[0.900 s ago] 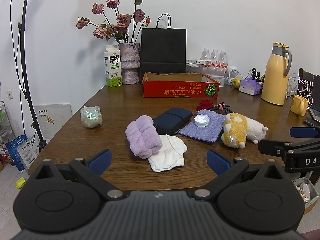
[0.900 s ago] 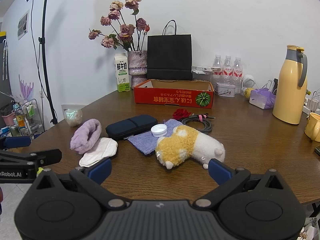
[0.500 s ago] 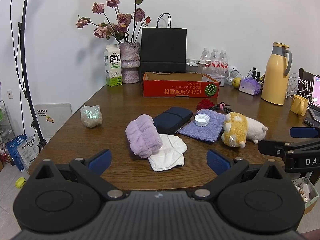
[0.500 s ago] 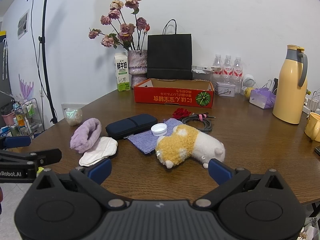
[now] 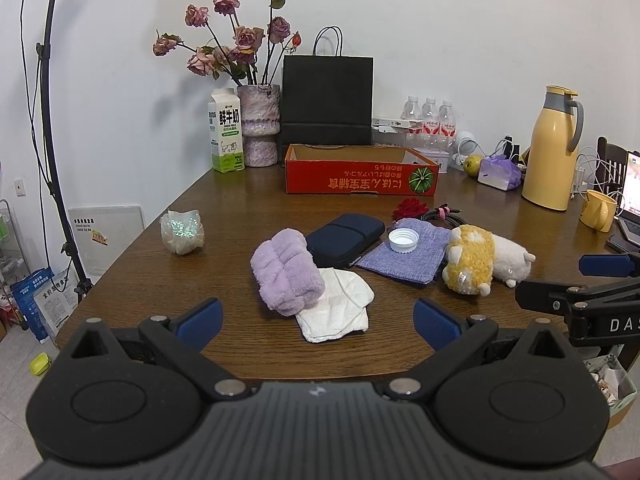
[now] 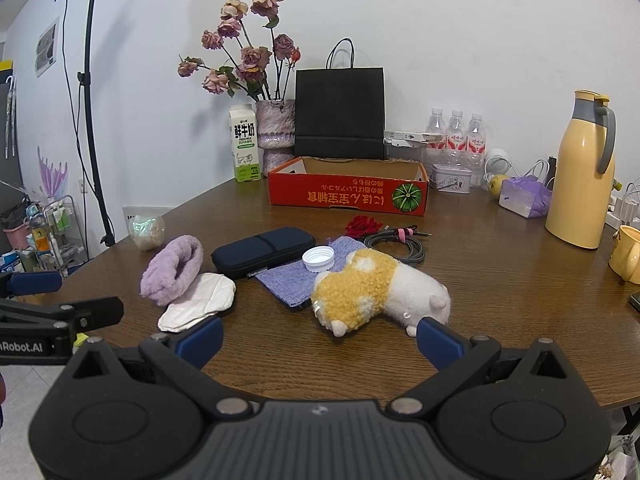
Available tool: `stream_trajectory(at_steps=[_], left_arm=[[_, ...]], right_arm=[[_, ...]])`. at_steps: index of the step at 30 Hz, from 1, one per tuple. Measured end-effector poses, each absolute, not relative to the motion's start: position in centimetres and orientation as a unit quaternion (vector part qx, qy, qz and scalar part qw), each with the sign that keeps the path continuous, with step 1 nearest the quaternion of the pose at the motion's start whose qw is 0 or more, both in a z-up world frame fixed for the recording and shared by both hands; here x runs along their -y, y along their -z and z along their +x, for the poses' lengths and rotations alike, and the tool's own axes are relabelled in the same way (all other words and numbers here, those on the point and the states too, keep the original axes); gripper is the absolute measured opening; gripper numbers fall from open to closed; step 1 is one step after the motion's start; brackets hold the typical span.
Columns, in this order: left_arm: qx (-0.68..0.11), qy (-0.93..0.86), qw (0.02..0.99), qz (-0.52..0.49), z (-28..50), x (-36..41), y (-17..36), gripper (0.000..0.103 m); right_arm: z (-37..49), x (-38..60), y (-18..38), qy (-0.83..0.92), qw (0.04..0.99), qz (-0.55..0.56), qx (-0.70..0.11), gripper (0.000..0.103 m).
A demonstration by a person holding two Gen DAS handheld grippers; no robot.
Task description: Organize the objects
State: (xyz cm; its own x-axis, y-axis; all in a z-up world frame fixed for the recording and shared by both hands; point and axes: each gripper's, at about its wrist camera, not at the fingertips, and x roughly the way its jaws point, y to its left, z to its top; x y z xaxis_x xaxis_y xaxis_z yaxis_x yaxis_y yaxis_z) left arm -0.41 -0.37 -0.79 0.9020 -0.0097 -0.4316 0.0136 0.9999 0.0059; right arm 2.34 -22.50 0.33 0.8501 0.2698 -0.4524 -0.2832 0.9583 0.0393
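A fluffy yellow-and-white plush toy (image 6: 376, 292) lies on its side on the wooden table (image 6: 500, 280), touching a purple woven pouch (image 6: 296, 280). The left gripper (image 5: 316, 318) and right gripper (image 6: 318, 334) both gape wide, empty.

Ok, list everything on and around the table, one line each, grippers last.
Fluffy plush toy: one, yellow and white, front right.
Knitted cloth pouch: one, lilac-blue, centre.
Plastic bottle cap: one, white, on the pouch.
Zipped soft case: one, navy, centre.
Fuzzy rolled towel: one, lavender, front left.
Crumpled paper tissue: one, white, partly under the towel.
Cardboard tray: one, red, at the back.
Paper bag: one, black, behind the tray.
Thermos jug: one, yellow, right.
Water bottles: three, clear, back right.
Left gripper: jaws open, empty.
Right gripper: jaws open, empty.
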Motion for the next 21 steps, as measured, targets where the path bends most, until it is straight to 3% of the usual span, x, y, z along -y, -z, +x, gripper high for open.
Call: stream_trajectory(at_steps=[21], left_arm=[[-0.222, 0.006, 0.975, 0.004, -0.45, 0.36, 0.81, 0.103]], right_arm=[[2.28, 22.54, -0.09, -0.144, 0.962, -0.015, -0.233, 0.103]])
